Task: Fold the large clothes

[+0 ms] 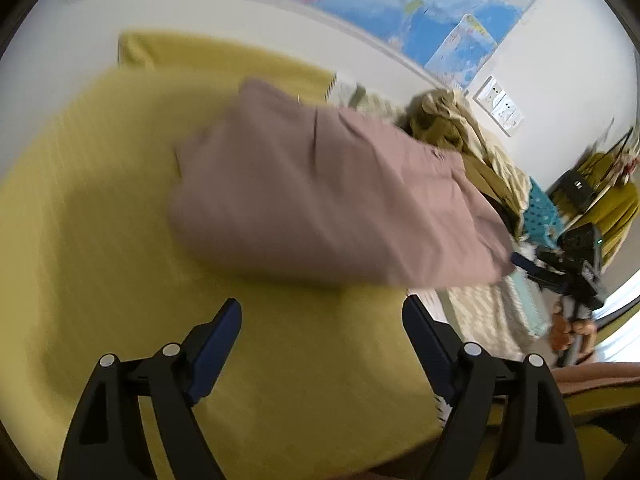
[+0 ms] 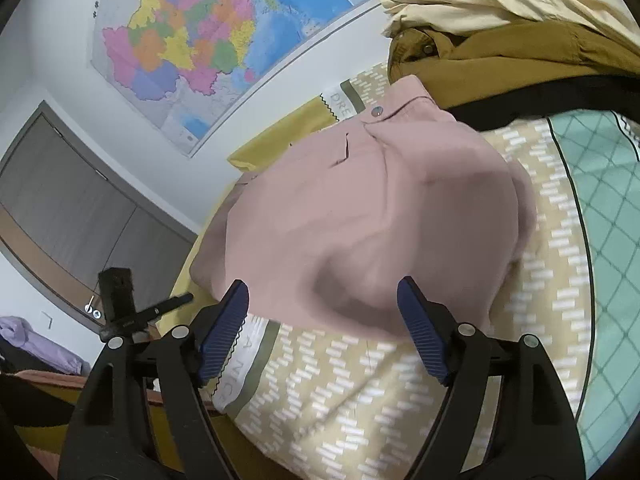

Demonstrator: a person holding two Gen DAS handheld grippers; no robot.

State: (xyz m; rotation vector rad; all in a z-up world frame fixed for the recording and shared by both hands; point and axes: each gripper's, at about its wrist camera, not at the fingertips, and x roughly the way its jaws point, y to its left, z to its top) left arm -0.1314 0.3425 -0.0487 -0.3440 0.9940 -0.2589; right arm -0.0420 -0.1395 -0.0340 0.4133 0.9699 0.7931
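Left gripper [image 1: 322, 340] is spread wide with nothing between its blue pads [image 1: 216, 350], positioned above the yellow sheet [image 1: 100, 240]. Right gripper [image 2: 322, 322] is likewise spread wide and holds nothing; its fingertips sit just in front of the near edge of the pink garment [image 2: 372, 220]. Whether its pads [image 2: 226, 320] touch the cloth cannot be told. In the left wrist view, the garment [image 1: 320, 200] appears as a bulky folded bundle lying across the yellow sheet, its right end reaching toward the right gripper [image 1: 520, 262], which is gripped by a hand [image 1: 570, 330]. In the right wrist view, the garment rests partly on a beige patterned quilt [image 2: 360, 400], with a snap button [image 2: 376, 111] visible near its far edge. Behind the garment lies a pile of clothes [image 2: 500, 40] in brown, cream and black. A map [image 2: 208, 40] hangs on the wall behind the bed. The left wrist view is motion-blurred.
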